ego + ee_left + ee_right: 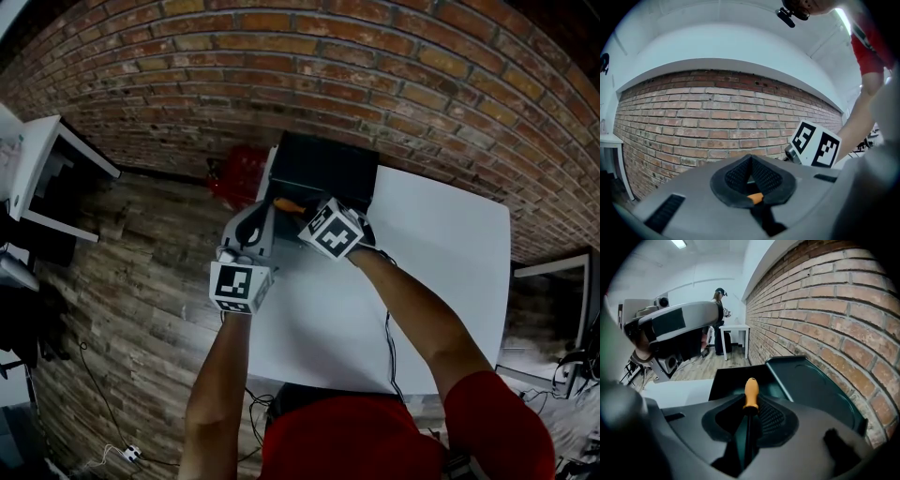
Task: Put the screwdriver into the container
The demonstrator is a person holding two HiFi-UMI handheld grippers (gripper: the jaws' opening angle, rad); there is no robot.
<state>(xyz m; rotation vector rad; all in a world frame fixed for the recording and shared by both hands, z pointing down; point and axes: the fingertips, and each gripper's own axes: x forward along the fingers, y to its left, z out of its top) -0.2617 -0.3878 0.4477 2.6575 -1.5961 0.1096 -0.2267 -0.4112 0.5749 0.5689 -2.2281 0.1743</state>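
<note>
Nearest the viewer, the person's red-sleeved arms reach across the white table (441, 272) to its far left corner, where both grippers work side by side. The right gripper (749, 414) has its jaws closed on the dark shaft of the screwdriver (751, 392). The screwdriver is a slim tool with a thin black shaft and a smooth, rounded orange handle, and that handle projects forward past the fingertips. The handle sits just above the near edge of the container (723, 378), not inside it. The left gripper (751, 160) is held just left of the right one, its black ribbed pads (736, 177) meeting at the tips. A small orange sliver shows low in the gap between them; whether they grip it cannot be determined. The container is a black box at the table's far edge with its lid (811, 380) raised toward the brick wall (375, 75). A red object (239, 175) sits on the floor beside the container, below the wall.
</note>
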